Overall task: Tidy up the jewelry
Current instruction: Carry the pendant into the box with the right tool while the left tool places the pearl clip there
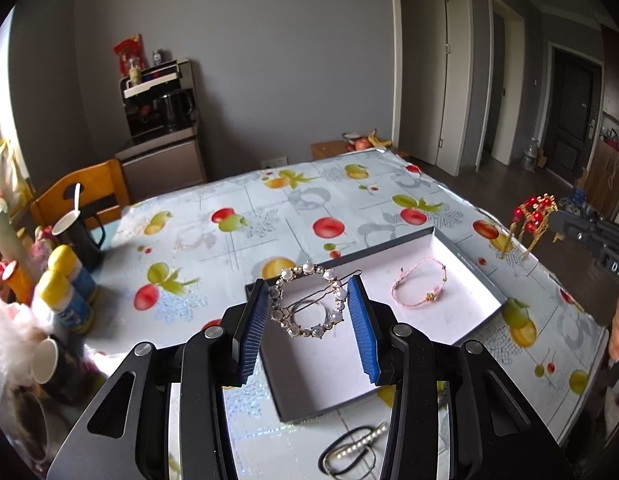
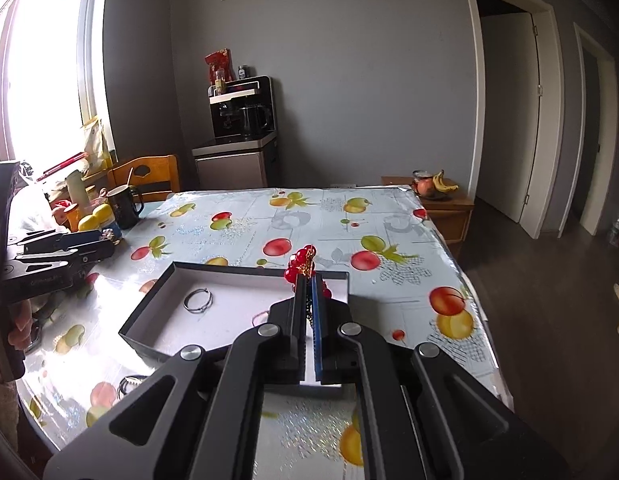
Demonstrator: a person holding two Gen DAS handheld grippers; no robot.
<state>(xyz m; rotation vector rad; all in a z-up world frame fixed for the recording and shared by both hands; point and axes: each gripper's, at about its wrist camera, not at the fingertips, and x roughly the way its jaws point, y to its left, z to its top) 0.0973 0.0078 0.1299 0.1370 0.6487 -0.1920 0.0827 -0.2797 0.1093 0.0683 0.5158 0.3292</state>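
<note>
My left gripper point(image 1: 309, 294) is shut on a round pearl hair clip point(image 1: 307, 305) and holds it above the near left part of a shallow white-lined box point(image 1: 465, 264). A pink cord bracelet point(image 1: 423, 286) lies in the box. In the right wrist view a thin ring-shaped piece point(image 2: 198, 301) lies in the box point(image 2: 147, 312). My right gripper point(image 2: 308, 280) is shut on a red-bead and gold ornament point(image 2: 303, 265) above the box's far right corner; it also shows in the left wrist view point(image 1: 533, 216).
A black hair tie and a pearl bar clip point(image 1: 355, 450) lie on the fruit-print tablecloth point(image 1: 229, 248) in front of the box. A black mug point(image 1: 79, 240), bottles point(image 1: 63, 292) and clutter crowd the table's left side. A wooden chair point(image 2: 149, 176) stands behind.
</note>
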